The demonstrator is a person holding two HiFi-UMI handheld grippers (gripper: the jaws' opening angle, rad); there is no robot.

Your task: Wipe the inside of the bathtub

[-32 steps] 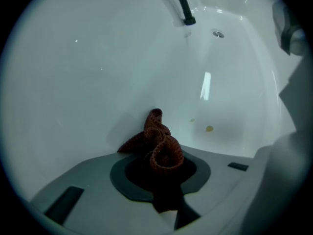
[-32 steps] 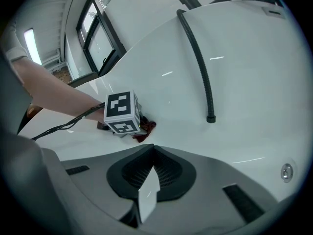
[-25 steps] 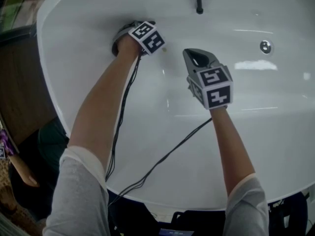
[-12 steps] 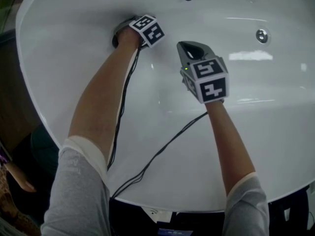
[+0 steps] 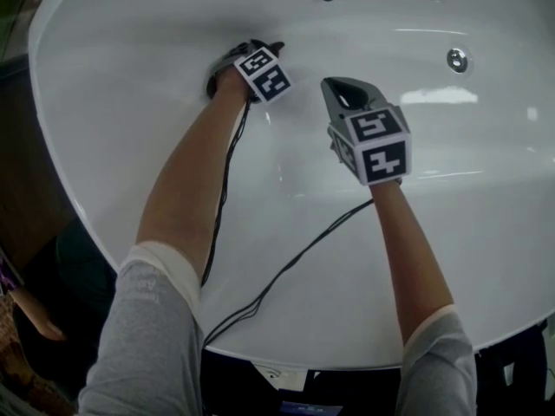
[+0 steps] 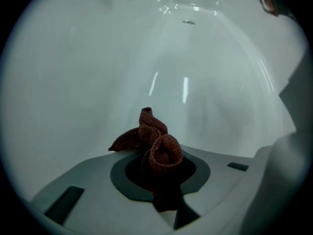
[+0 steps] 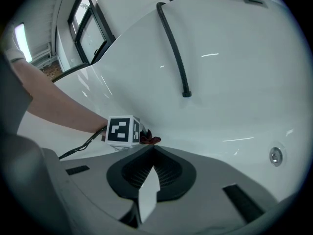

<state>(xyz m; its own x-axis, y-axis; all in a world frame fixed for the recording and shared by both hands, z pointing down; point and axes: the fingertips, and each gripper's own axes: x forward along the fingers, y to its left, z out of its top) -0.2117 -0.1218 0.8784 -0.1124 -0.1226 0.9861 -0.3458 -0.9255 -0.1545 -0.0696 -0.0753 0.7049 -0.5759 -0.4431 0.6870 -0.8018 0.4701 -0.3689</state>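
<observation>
White bathtub (image 5: 130, 146) enamel fills every view. The left gripper (image 5: 238, 59) reaches down inside it, jaws clamped on a dark red cloth (image 6: 154, 143) that bunches in folds and sticks out past the tips toward the curved tub wall; a drain (image 6: 188, 21) shows far ahead of it. The right gripper (image 7: 150, 150) hangs apart to the left gripper's right, over the tub floor, jaws closed with nothing between them. Just beyond its tips sits the left gripper's marker cube (image 7: 122, 130). Farther ahead a black hose (image 7: 173, 43) hangs down the wall, and a round metal fitting (image 7: 275, 155) lies off to its right. Cables (image 5: 286, 276) trail back from both grippers over the rim.
</observation>
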